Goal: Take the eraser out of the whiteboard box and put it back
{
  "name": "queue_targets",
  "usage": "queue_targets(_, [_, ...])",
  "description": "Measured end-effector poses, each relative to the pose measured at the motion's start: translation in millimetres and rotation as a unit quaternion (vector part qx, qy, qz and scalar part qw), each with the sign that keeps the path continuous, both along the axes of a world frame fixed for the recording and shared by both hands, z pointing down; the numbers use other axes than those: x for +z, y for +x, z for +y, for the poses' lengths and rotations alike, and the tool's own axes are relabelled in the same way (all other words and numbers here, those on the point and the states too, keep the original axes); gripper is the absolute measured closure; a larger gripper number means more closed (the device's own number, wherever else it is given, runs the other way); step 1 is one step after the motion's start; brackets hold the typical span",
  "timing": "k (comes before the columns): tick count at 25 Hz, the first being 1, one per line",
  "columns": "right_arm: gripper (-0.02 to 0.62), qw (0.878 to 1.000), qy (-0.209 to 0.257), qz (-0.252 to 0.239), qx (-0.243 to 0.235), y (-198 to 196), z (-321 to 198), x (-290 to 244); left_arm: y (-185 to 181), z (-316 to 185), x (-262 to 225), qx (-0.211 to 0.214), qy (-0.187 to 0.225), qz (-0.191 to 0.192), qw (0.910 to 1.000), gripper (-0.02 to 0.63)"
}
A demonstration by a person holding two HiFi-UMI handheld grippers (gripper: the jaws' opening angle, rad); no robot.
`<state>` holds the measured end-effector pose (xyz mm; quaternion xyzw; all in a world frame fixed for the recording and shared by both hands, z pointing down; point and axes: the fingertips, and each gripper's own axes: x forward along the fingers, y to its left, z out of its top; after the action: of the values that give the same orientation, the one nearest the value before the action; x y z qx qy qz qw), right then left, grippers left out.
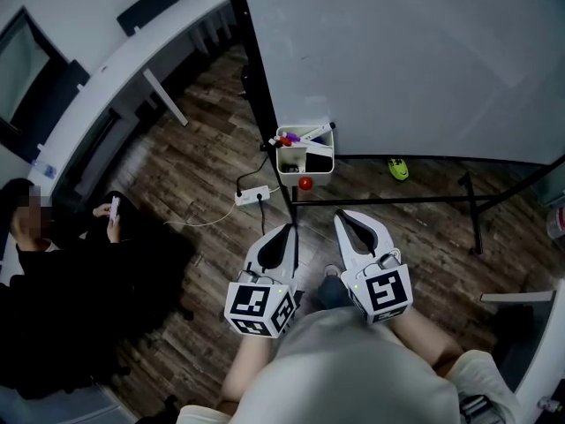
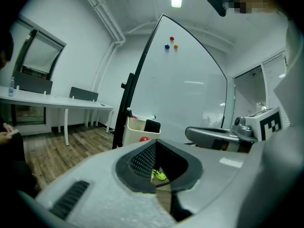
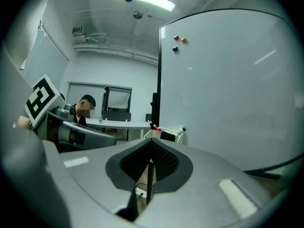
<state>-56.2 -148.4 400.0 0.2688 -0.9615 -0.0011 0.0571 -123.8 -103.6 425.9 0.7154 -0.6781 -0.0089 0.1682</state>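
Wood floor [image 1: 203, 193] lies under a standing whiteboard [image 1: 397, 51]. The box [image 1: 282, 162] hangs at the board's lower corner, by the frame post. It holds markers [image 1: 305, 135] and the dark eraser [image 2: 152, 126].

My left hand-held gripper [image 1: 290, 230] has its jaws together with nothing between them. My right hand-held gripper [image 1: 342, 215] has its jaws together and is empty. Both point toward the box, well apart from it.

Status, as I judge it: the eraser has not been removed. Approach, grasp, lift-out and return all remain. I must open my jaws before the grasp.
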Motion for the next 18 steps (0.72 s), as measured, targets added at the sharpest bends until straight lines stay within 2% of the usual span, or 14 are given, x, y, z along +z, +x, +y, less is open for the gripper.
queue_targets(18, [0.591, 1.000, -0.012, 0.001, 0.002, 36.8, 83.0, 1.2, 34.9, 74.8, 3.9, 0.015, -0.009, -0.004, 0.9998, 0.604])
